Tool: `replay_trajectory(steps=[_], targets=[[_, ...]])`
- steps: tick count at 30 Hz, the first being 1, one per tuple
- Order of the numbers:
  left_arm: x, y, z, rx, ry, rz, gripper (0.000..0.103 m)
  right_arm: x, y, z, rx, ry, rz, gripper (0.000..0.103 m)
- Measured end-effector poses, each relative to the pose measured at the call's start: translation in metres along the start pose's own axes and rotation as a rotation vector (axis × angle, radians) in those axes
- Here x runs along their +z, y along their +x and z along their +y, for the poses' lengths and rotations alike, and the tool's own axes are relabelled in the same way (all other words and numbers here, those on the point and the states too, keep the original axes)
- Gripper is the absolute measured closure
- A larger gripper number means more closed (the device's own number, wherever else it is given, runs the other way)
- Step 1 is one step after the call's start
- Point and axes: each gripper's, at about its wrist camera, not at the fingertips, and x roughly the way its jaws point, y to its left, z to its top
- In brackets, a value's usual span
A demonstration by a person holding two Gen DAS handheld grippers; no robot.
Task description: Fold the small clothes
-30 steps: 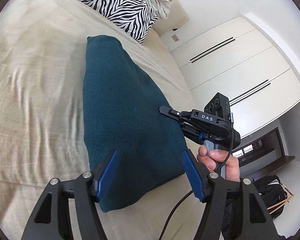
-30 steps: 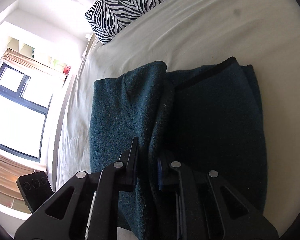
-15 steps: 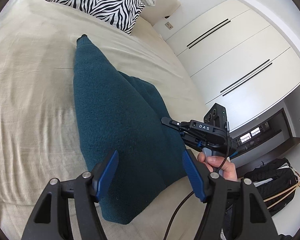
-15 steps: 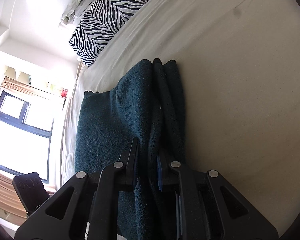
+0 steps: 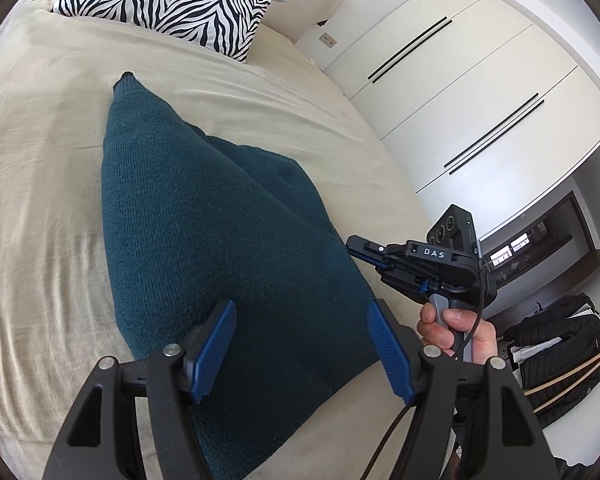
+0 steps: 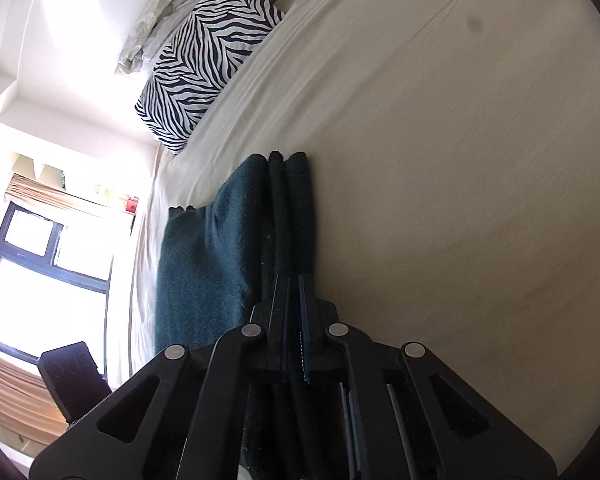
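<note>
Teal cloth [image 5: 220,248] on the bed [image 5: 32,184], folded.

The left gripper [image 5: 302,344] hovers above the cloth's near end, jaws wide apart and empty. The right gripper [image 6: 294,304], held by a hand [image 5: 452,330] at the bed's edge, lies sideways, jaws nearly closed at the cloth's edge; whether it pinches fabric, I cannot tell.
</note>
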Motion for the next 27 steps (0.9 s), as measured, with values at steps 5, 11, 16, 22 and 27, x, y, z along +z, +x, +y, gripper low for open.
replay_trajectory(steps=[5,11,16,22,27], targets=[[-0.003,0.003,0.007,0.003,-0.017,0.014,0.032,0.006,-0.008,0.022,0.109,-0.015,-0.019,0.075],[-0.006,0.007,0.013,-0.009,-0.038,0.029,0.032,0.007,0.013,0.046,0.094,-0.028,0.064,0.043],[-0.008,0.003,0.015,-0.018,-0.045,0.029,0.032,0.004,0.022,0.044,0.030,-0.018,0.093,0.044],[-0.010,0.001,0.016,-0.018,-0.049,0.024,0.031,0.002,0.027,0.051,0.011,-0.058,0.118,0.048],[-0.010,0.005,0.015,-0.011,-0.051,0.022,0.029,0.002,0.052,0.051,-0.077,-0.074,0.168,0.075]])
